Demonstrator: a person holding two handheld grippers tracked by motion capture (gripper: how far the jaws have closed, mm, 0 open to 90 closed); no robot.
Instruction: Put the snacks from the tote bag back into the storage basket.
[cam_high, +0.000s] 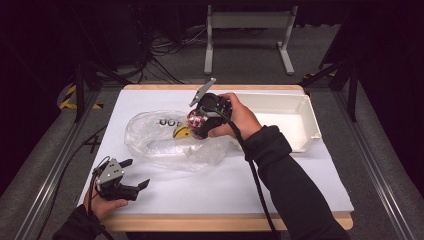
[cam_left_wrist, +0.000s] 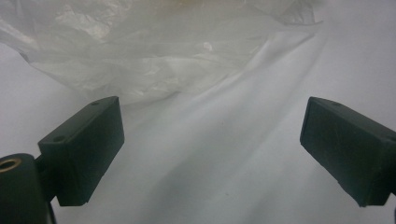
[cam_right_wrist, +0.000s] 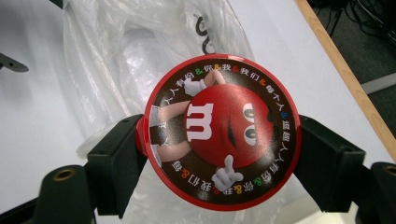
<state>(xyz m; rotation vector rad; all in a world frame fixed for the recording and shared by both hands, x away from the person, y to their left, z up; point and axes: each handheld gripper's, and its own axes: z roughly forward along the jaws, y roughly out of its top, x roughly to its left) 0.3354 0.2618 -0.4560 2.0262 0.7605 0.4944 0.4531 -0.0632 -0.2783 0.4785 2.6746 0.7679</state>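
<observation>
1. The tabletop (cam_high: 280, 185) is covered in white, with a pale wooden edge showing along its near and far sides.
2. A white plastic bin (cam_high: 295, 120) sits on the far right part of the tabletop, open side up, just behind the person's right hand.
3. A clear plastic bag (cam_high: 160, 140) lies crumpled on the tabletop left of the bin, with dark printed marks on its upper side; a yellow patch shows through it near the right gripper. In the left gripper view the bag (cam_left_wrist: 140, 51) lies ahead of the jaws and apart from them.
4. The right gripper (cam_high: 199, 122) is held in the right hand over the right end of the bag, its grey plate tilted upward. Its jaws pinch a round tin from both sides.
5. The left gripper (cam_high: 135, 175) rests in the left hand at the near left corner of the tabletop, well apart from the bag. Its jaws are spread wide with bare white surface between them.
6. The round tin (cam_right_wrist: 222, 133) has a red rim and a brown lid printed with a red candy character and a ring of small lettering. It is held above the bag, lid facing the right gripper's camera.
</observation>
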